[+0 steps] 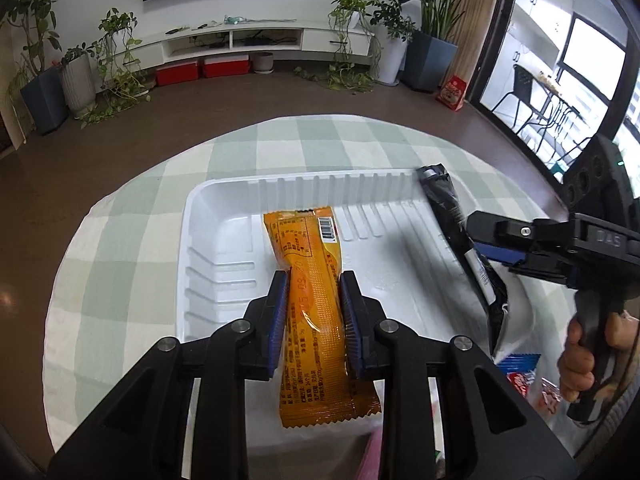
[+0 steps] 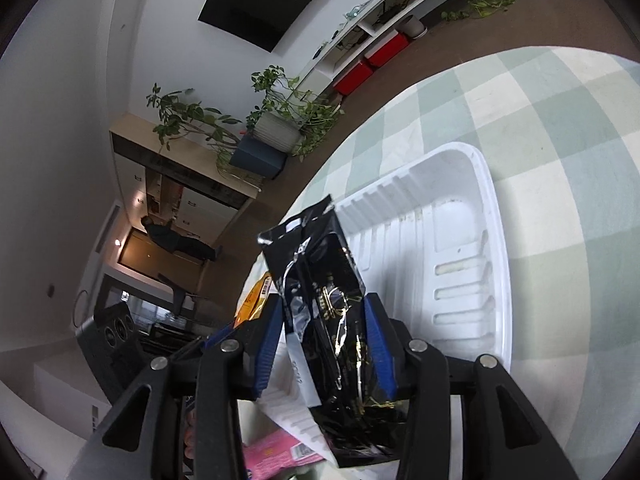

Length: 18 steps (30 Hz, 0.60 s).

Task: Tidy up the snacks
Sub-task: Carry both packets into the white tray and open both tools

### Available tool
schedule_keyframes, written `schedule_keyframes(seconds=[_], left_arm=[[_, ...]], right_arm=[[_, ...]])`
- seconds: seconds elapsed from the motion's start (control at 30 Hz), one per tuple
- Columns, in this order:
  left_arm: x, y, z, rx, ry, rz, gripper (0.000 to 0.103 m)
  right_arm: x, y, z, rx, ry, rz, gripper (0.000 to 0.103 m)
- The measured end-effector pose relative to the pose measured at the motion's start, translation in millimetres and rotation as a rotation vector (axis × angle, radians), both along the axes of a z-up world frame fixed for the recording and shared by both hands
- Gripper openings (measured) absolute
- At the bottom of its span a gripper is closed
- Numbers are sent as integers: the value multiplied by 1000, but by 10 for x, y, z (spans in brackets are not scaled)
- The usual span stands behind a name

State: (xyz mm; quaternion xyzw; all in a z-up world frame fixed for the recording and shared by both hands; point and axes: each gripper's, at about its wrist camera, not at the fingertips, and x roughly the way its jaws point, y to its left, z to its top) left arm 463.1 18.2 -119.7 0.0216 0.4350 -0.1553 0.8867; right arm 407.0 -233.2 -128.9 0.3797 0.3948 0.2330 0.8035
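Note:
An orange snack packet [image 1: 308, 248] sticks out lengthwise from my left gripper [image 1: 314, 280], whose blue pads press on both its sides; its far end reaches over the floor of the white ribbed tray [image 1: 224, 216]. A glossy black packet [image 2: 320, 256] stands upright in my right gripper [image 2: 320, 304], shut on its lower half. In the left wrist view the black packet [image 1: 444, 200] slants across the tray's right rim with the right gripper [image 1: 480, 240] behind it. The tray [image 2: 452, 216] holds nothing else that I can see.
The tray sits on a round table under a green-and-white checked cloth [image 1: 132, 240]. Loose blue and red packets [image 1: 518, 368] lie at the near right, and a pink one [image 2: 272, 452] below the right gripper. A person's hand [image 1: 576, 360] grips the right handle.

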Motion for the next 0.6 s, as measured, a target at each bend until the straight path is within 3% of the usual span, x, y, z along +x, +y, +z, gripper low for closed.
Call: schedule_keyframes(seconds=[0.07,0.17,0.6], left_arm=[[48,-24,-42,7,-3,0,25],[77,-35,-73,10,1,9,25],[-239,158,195,-37,-31,46,25]], right_arm=[[14,23,53,-35,-18,-2,48],[-11,31,159,-89,-63,-13,66],[-373,331,659,-239,-226,41,68]])
